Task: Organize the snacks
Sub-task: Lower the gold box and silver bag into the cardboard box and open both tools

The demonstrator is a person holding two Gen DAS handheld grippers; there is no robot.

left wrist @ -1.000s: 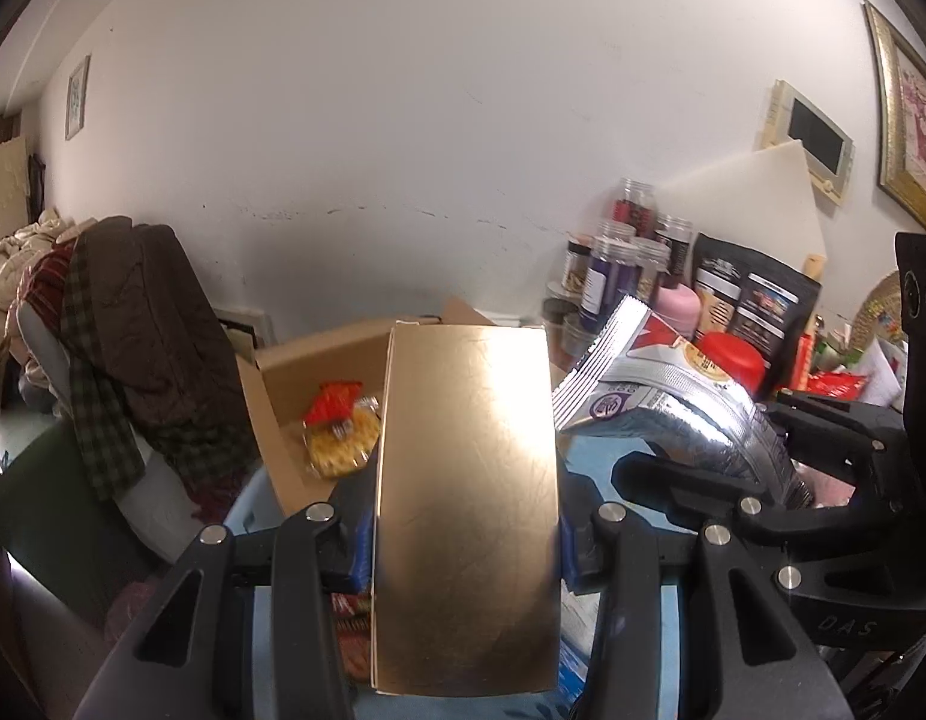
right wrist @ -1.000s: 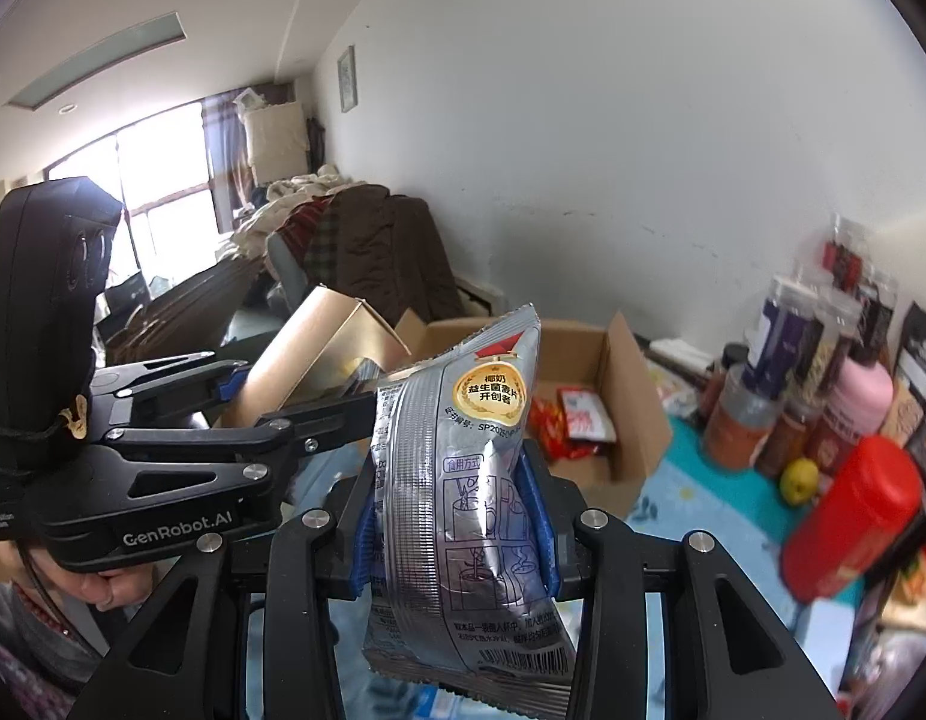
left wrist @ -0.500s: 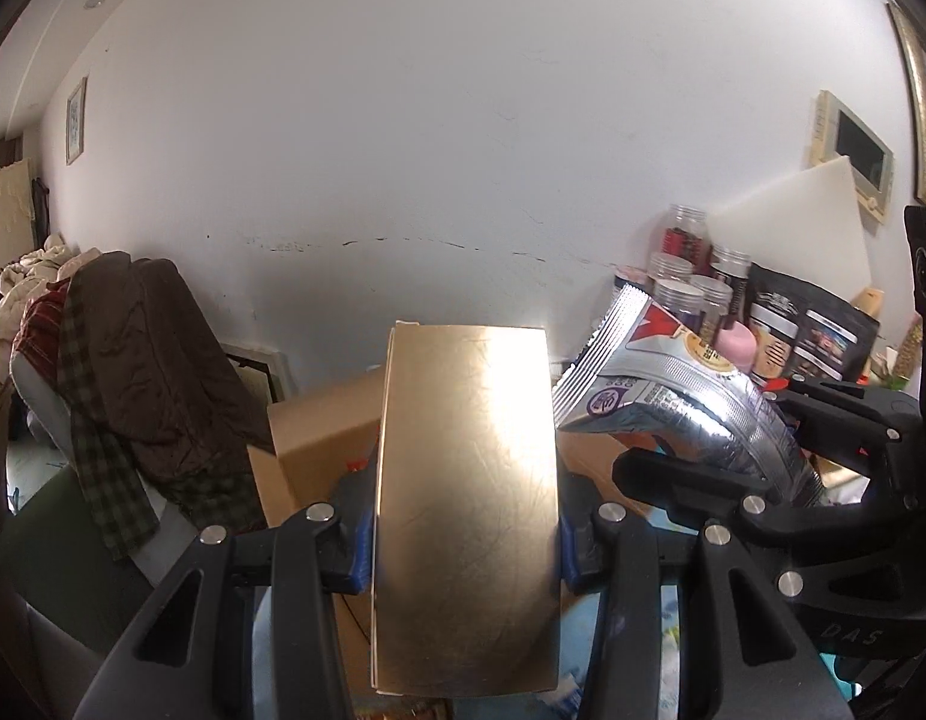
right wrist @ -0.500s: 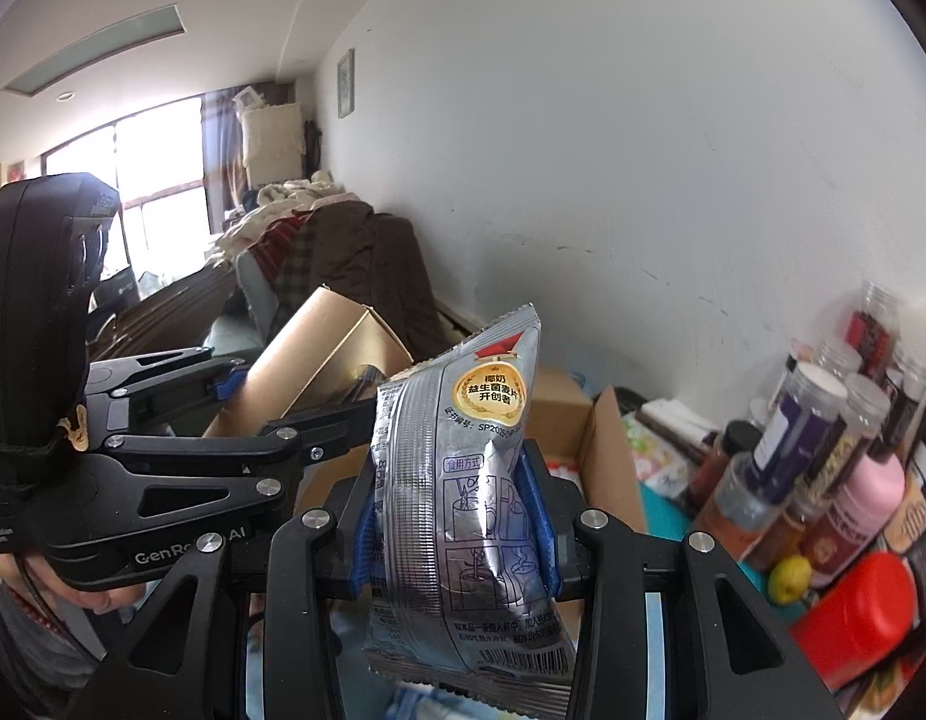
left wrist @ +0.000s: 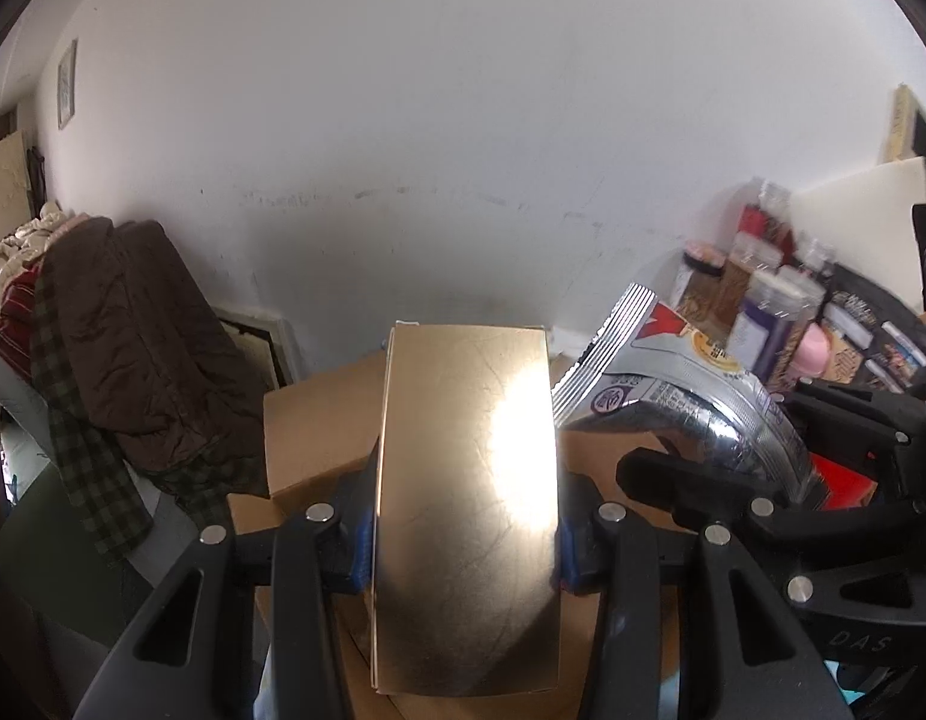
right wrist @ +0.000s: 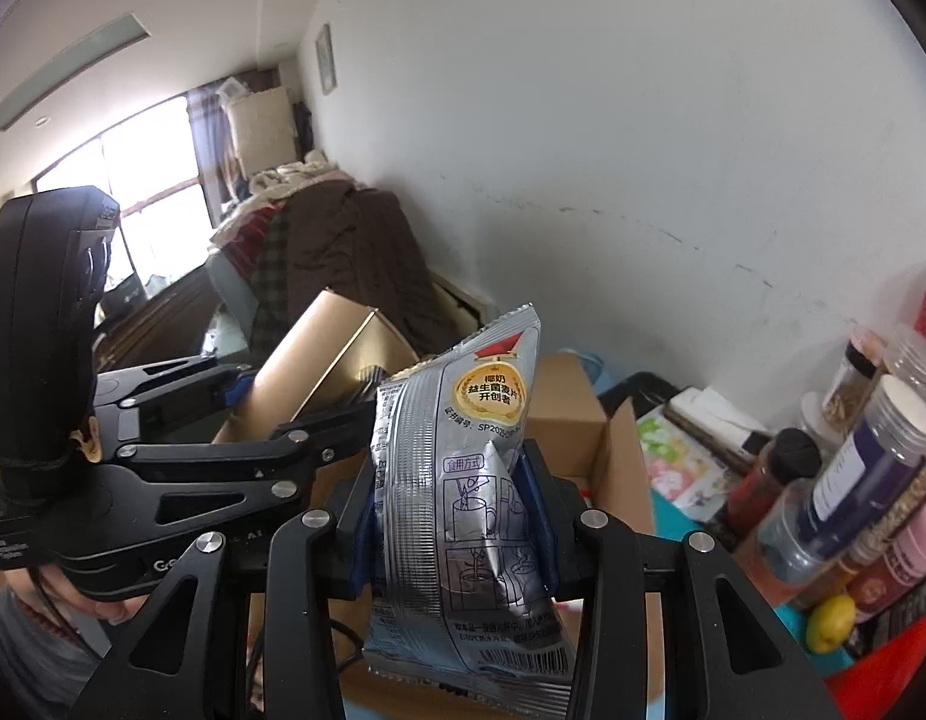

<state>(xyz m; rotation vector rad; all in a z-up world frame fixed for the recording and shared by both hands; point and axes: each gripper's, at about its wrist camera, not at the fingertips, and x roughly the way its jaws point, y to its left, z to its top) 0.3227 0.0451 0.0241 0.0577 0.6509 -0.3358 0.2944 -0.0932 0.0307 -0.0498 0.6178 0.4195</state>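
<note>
My left gripper (left wrist: 463, 546) is shut on a shiny gold box (left wrist: 466, 504), held upright in front of an open cardboard box (left wrist: 319, 432). My right gripper (right wrist: 454, 534) is shut on a silver snack pouch (right wrist: 463, 492) with a gold seal and red corner. The pouch also shows in the left wrist view (left wrist: 691, 402), just right of the gold box. The gold box also shows in the right wrist view (right wrist: 319, 354), left of the pouch. Both items hang side by side above the cardboard box (right wrist: 613, 462).
Jars and bottles (right wrist: 865, 468) crowd the right side on a teal surface, with a yellow lemon (right wrist: 830, 632) and a red-capped container (right wrist: 883, 672). A chair piled with dark clothes (left wrist: 115, 348) stands at the left. A white wall (left wrist: 463, 150) is close behind.
Both grippers have lifted and tilted upward with their items. The cardboard box and its snacks dropped lower in view, and the jars slid to the right edge.
</note>
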